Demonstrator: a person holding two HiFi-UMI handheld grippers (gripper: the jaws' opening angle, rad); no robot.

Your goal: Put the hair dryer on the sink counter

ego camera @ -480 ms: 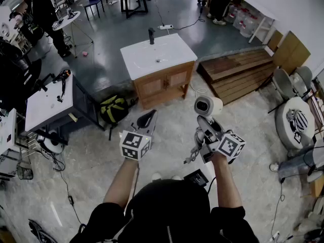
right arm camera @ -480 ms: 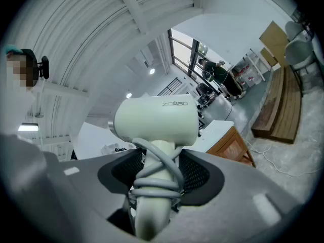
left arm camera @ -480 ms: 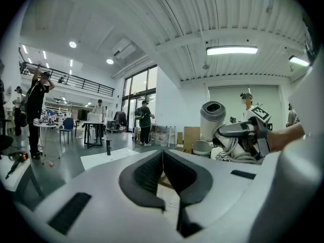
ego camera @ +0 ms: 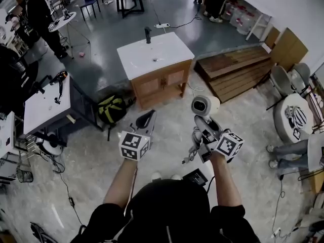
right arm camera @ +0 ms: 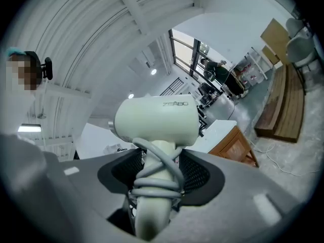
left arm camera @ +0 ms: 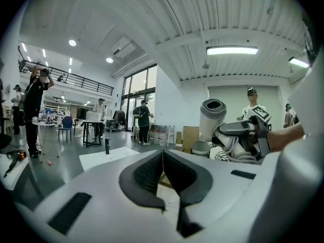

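The white hair dryer (ego camera: 205, 106) has its grey cord wound round the handle, and my right gripper (ego camera: 202, 128) is shut on that handle. In the right gripper view the dryer (right arm camera: 157, 123) stands upright between the pads of the right gripper (right arm camera: 157, 171), barrel across the top. My left gripper (ego camera: 144, 120) is shut with nothing in it, held level beside the right one. In the left gripper view the left gripper (left arm camera: 163, 156) shows its jaws met, with the dryer (left arm camera: 212, 118) off to the right. The white sink counter (ego camera: 152, 52) on a wooden cabinet stands ahead, with a black faucet (ego camera: 148, 34) at its back.
A green and black backpack (ego camera: 112, 108) lies on the floor left of the cabinet. A white table (ego camera: 45, 105) stands at the left. Wooden steps (ego camera: 238, 72) lie to the right of the sink, with grey chairs (ego camera: 281, 80) and a round table (ego camera: 296, 118) beyond.
Both grippers hold their places and the grip on the dryer is unchanged. The view has shifted slightly, and a person's legs have come into sight at the right edge.
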